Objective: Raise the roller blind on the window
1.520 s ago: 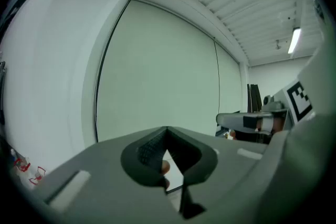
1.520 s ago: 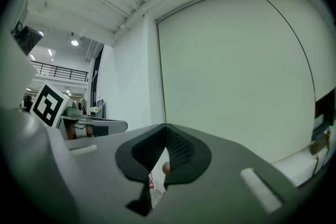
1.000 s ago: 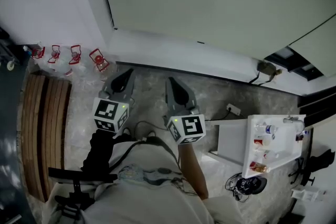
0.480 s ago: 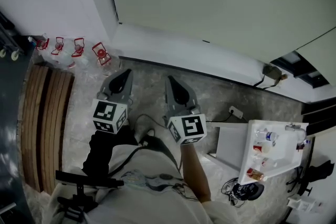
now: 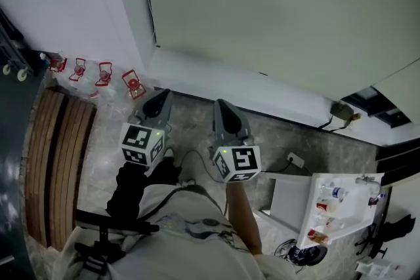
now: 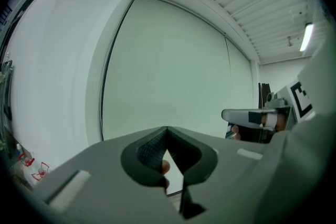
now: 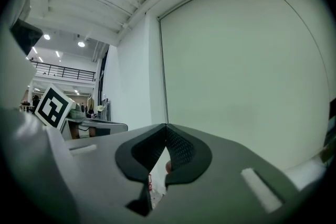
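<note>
Speckled grey floor (image 5: 282, 124) under a white wall (image 5: 65, 3). Straight ahead, over the window: roller blind (image 5: 282, 16), drawn down. Well short of it, side by side: left gripper (image 5: 159, 97) and right gripper (image 5: 222, 105), both clamped shut, empty.

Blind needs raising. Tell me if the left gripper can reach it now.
Probably, after a step closer: nothing stands between the left gripper and the blind, but they are apart.

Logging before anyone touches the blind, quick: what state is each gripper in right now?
Left gripper: closed, holding nothing.
Right gripper: closed, holding nothing.
</note>
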### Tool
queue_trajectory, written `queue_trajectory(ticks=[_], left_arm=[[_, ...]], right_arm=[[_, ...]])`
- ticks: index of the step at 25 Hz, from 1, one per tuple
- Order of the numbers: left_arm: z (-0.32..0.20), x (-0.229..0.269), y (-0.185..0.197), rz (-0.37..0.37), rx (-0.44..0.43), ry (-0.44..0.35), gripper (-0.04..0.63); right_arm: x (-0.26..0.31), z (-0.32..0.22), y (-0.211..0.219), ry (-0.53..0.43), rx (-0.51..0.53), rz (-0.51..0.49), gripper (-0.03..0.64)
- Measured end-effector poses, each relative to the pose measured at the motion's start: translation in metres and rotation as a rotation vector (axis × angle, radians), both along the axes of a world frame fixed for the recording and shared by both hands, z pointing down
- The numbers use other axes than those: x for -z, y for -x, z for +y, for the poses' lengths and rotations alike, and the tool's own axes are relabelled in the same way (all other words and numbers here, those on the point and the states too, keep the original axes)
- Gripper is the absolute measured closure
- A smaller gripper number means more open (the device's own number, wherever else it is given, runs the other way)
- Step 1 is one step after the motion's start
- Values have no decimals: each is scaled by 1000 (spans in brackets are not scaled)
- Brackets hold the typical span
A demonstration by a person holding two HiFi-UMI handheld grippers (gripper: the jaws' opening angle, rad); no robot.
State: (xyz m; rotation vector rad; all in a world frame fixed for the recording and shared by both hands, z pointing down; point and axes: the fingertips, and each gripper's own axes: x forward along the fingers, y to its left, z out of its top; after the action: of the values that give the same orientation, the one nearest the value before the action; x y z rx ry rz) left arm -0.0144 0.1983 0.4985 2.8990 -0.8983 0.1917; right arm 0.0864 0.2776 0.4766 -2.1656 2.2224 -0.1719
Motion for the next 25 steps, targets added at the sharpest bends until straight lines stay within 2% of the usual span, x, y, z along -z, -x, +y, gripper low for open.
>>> queue_trajectory(ticks=[7, 16, 25], left_arm=[[-62, 6, 3, 19, -8, -11, 597], [-121, -7, 17, 21, -26, 37, 597], [-159, -18, 9, 12, 4, 59, 597]], right_arm=[[2, -57, -6, 5, -36, 2, 615], [-2, -116, -12, 25, -104, -11, 615], [-10, -158, -22, 39, -70, -25, 615]])
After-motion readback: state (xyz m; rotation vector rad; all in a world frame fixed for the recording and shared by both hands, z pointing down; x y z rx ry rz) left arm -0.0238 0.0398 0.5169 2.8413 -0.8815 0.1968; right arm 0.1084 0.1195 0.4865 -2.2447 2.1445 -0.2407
